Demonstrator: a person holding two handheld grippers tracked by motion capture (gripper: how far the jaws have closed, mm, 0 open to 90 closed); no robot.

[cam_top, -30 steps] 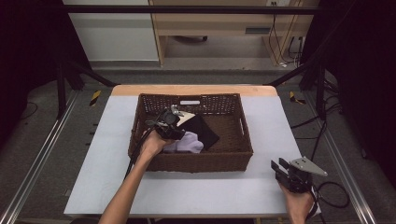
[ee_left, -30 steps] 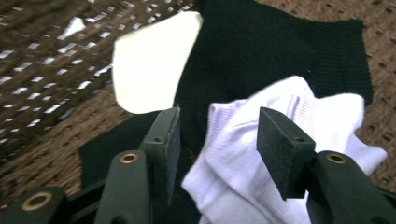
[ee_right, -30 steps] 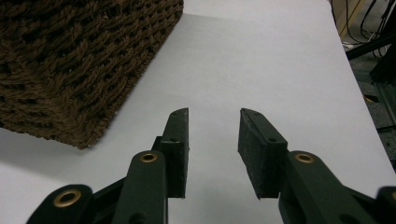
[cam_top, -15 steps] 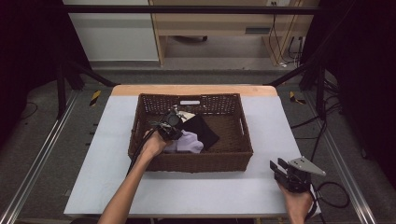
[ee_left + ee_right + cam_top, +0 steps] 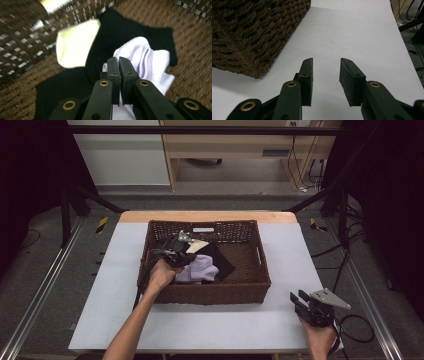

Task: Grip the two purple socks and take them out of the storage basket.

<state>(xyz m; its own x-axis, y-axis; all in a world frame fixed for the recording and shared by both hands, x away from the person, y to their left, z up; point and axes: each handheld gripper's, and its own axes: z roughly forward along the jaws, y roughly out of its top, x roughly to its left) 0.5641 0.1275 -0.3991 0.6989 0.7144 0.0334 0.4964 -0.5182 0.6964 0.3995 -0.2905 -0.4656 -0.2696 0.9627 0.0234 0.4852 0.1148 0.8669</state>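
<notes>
My left gripper (image 5: 119,65) is inside the basket (image 5: 260,270), jaws pressed together on the lilac cloth (image 5: 147,60), which lies on a black cloth (image 5: 130,30) beside a cream piece (image 5: 75,43). Nothing has left the basket yet. My right gripper (image 5: 325,75) waits outside its near right corner, jaws apart, empty.

One brown wicker basket (image 5: 250,290) sits on one white desk (image 5: 210,325). Inside it lie three pieces of cloth: one black (image 5: 135,32), one pale lilac (image 5: 150,62) and one cream (image 5: 75,45) (this last at the far left). Two hand-held grippers: one (image 5: 172,251) in the basket, one (image 5: 305,302) at the near right.
</notes>
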